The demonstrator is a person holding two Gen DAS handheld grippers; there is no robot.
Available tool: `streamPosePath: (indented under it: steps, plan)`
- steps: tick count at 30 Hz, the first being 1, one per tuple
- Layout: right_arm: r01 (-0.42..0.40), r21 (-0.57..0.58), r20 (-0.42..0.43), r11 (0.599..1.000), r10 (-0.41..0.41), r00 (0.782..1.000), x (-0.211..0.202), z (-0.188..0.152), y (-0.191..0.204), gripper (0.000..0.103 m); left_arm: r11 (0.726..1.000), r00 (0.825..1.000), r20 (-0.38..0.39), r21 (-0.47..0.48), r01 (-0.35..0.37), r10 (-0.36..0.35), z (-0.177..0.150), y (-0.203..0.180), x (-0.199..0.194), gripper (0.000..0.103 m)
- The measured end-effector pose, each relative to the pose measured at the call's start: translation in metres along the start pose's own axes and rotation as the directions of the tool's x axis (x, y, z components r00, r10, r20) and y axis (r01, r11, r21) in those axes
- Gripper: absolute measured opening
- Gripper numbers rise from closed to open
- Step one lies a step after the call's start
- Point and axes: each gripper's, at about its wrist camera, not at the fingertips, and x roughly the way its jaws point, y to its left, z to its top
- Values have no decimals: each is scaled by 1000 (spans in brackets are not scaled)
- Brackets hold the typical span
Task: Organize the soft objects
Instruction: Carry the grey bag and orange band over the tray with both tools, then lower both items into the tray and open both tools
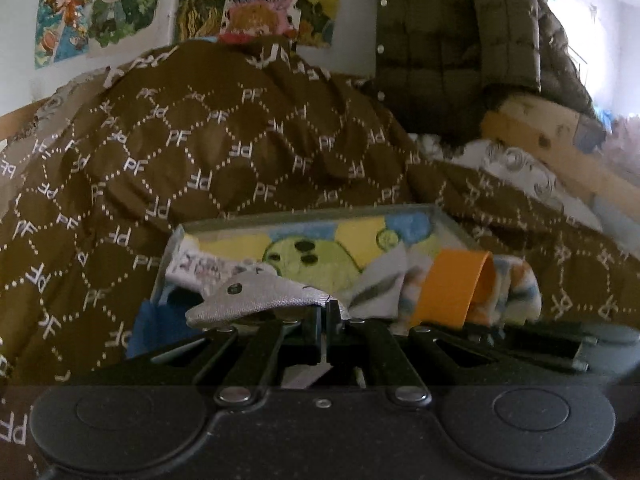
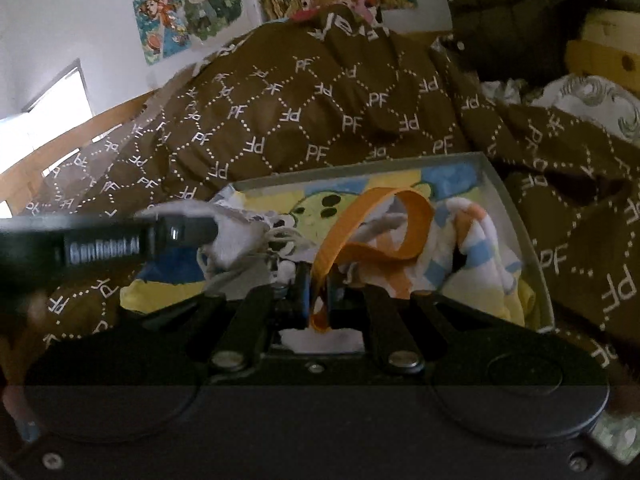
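A shallow grey box lies on a brown quilt and holds several soft items on a cartoon cloth. My left gripper is shut on a grey fabric strap at the box's near left. In the right wrist view the left gripper reaches in from the left. My right gripper is shut on an orange ribbon that loops up over the box. The ribbon also shows in the left wrist view. A striped orange, blue and white sock lies at the box's right.
The brown "PF" quilt is heaped behind and around the box. A dark padded jacket hangs at the back right. Cartoon posters are on the wall. A yellow box and white patterned bedding are at the right.
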Motion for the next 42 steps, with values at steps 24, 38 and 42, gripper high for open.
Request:
streamPosePath:
  steps: [24,38,42]
  plan:
    - [25,18,12,1000,-25,1000,-50,15,4,36,994,995,-57,-77,-81,76,3,8,-42,24]
    - [38,4,126,999,-38,991,-143,32,24,66,985,989,100,-148,-91,107,7,2,-145,62]
    - [39,-3,145,999,-39,989,-169,30,30,71,981,981,146,-168,-101,126,-2,1,-177,76]
